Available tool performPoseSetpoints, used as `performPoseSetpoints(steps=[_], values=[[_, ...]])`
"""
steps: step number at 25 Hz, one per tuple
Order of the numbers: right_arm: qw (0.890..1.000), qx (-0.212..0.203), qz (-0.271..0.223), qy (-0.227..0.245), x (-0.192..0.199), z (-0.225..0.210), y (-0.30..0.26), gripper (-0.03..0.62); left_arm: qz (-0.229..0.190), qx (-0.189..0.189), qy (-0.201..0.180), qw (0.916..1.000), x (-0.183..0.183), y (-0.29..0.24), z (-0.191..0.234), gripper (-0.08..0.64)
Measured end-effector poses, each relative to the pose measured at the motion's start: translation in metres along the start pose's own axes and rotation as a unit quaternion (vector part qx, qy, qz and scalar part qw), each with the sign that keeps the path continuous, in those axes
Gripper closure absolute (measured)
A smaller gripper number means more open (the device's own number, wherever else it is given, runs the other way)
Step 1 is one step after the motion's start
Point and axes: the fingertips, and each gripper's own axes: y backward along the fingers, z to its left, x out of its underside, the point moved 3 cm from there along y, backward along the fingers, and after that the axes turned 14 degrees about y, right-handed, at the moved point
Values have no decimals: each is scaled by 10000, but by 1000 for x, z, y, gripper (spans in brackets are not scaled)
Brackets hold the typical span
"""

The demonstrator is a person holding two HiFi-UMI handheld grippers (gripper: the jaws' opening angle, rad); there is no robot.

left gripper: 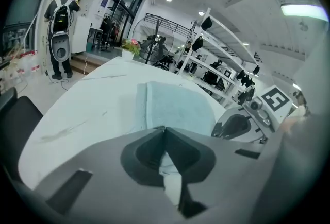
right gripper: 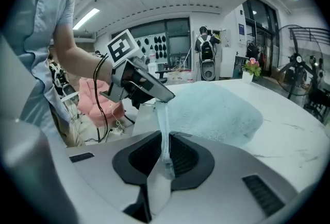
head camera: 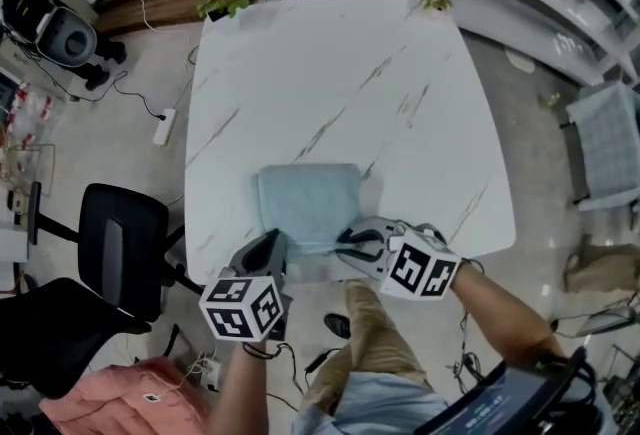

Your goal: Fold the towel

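Your left tongs (head camera: pixel 272 245) and right tongs (head camera: pixel 350 245) each clamp the near edge of the towel (head camera: pixel 308 201). It looks light and floppy, so grip near its corners.

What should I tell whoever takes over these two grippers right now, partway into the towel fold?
Left gripper: shut on the light blue towel at its near left corner.
Right gripper: shut on the towel's near edge by the right corner. The edge runs taut between the two grippers.
Towel: the rest lies flat on the white marble-look table, toward the person's side.
Done: both near corners gripped.
Left: probably lift the near edge, carry it over to the far edge, lay it down and let go.
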Motion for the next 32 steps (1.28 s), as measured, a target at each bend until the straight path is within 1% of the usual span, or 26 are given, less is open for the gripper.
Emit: performPoseSetpoints(steps=[2,6,9,11,13,14,17,19,21,24,25,28,30,32], values=[[9997,46,-47,-231,4,2,-2,540,-24,67,71,9999,2,-2,2,551],[9991,4,1,-431,6,0,-7,552,-63,305,74,9995,1,-4,5,551],[9986,-161,13,-513,4,2,-5,542,-90,535,376,9978,0,4,6,549],[9971,-329,-213,-651,-5,4,3,507,-113,506,519,9973,0,15,8,549],[9936,-408,-585,-878,-19,-1,14,438,-210,400,501,9977,-8,31,10,549],[9910,-385,-786,-1011,-28,-7,20,425,-310,348,478,9978,-15,40,11,549],[9813,-205,-1299,-1406,-47,-25,36,423,-715,176,483,9961,-38,69,12,549],[9784,-22,-1502,-1421,-61,-39,46,430,-1104,104,459,9928,-58,87,5,549],[9785,248,-1619,-1253,-83,-58,56,430,-1555,130,331,9872,-87,103,-9,549],[9735,829,-1923,-918,-135,-89,71,420,-2155,309,-67,9760,-140,131,-40,548],[9708,1036,-2025,-763,-156,-96,76,408,-2361,404,-221,9706,-157,142,-51,548],[9599,1637,-2255,-321,-225,-109,92,402,-2952,603,-611,9516,-201,180,-83,548],[9489,2018,-2416,-203,-266,-105,101,408,-3269,466,-899,9396,-218,207,-98,548],[9347,2448,-2572,-152,-294,-94,110,413,-3517,157,-1319,9266,-224,229,-107,548]])
